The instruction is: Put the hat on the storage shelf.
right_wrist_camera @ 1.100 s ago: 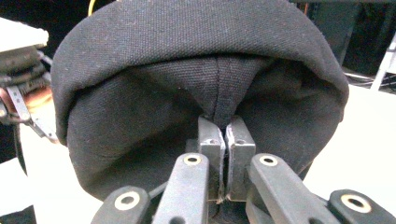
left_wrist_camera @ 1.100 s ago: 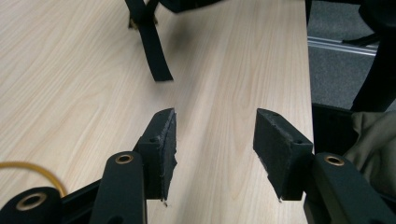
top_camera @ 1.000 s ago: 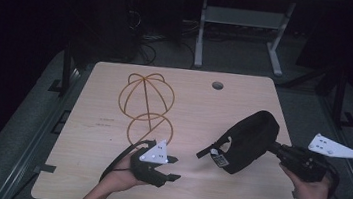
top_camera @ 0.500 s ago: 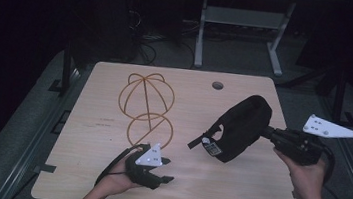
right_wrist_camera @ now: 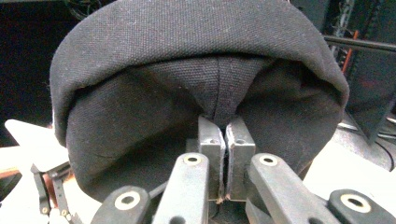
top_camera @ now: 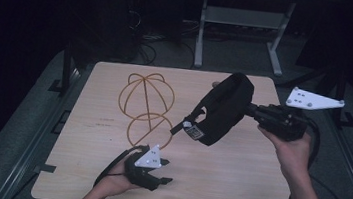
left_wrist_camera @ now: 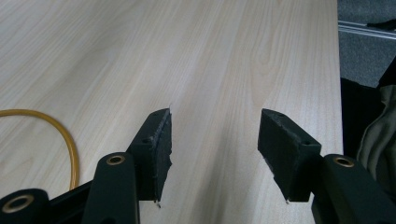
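R gripper (top_camera: 251,110) clamped on black canvas cap (top_camera: 223,110), held above wooden table (top_camera: 235,181), right of centre. L gripper (top_camera: 164,171) near edge, jaws apart w/ nothing between, just been opening. Yellow wire cap frame (top_camera: 146,101) far-left.

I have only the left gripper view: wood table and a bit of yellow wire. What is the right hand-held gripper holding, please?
Observer: A black cap. The right hand-held gripper is shut on its inner seam.
Operator: Does the cap rest on the table?
Observer: No. In the high view it is held in the air over the table.
Operator: And what is the yellow wire?
Observer: A dome-shaped wire frame, on the table to the left of the cap.
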Action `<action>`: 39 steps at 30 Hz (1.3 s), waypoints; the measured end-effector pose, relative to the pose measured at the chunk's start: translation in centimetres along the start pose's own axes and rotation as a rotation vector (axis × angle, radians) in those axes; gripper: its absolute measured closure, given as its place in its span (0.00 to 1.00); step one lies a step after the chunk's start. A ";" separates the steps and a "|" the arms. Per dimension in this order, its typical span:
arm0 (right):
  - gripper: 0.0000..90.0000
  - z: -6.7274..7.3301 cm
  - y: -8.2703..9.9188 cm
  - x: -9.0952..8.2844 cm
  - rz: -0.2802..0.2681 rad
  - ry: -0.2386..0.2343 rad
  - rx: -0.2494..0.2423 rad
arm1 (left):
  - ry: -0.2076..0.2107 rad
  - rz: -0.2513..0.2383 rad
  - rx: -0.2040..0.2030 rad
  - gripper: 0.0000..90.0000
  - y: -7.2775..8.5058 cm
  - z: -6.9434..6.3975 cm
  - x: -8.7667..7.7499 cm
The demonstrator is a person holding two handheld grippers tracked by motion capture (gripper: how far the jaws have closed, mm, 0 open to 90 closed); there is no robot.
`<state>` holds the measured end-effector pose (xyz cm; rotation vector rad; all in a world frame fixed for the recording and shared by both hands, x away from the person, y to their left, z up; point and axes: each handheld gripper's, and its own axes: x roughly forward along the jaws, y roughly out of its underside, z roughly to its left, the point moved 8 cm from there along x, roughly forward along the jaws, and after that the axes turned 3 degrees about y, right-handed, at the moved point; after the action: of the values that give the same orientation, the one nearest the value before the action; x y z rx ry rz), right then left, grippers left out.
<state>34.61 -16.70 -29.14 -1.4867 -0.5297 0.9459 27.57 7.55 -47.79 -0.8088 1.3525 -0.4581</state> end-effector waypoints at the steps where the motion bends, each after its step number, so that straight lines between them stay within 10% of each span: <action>1: 0.97 0.2 -0.3 0.3 -0.001 -0.006 -0.003 | -0.002 -0.003 -0.004 0.50 0.0 0.1 0.0; 18: 0.98 2.9 -5.8 6.6 0.008 -0.090 -0.093 | 0.000 0.019 0.015 0.51 0.4 -0.3 0.6; 39: 0.98 6.3 -10.3 18.4 0.249 -0.135 -0.234 | 0.047 0.048 0.038 0.51 0.5 -1.3 1.8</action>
<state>41.99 3.24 -23.31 -1.7357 -0.5774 1.2183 26.58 6.23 -49.39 -0.7365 1.3996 -0.4660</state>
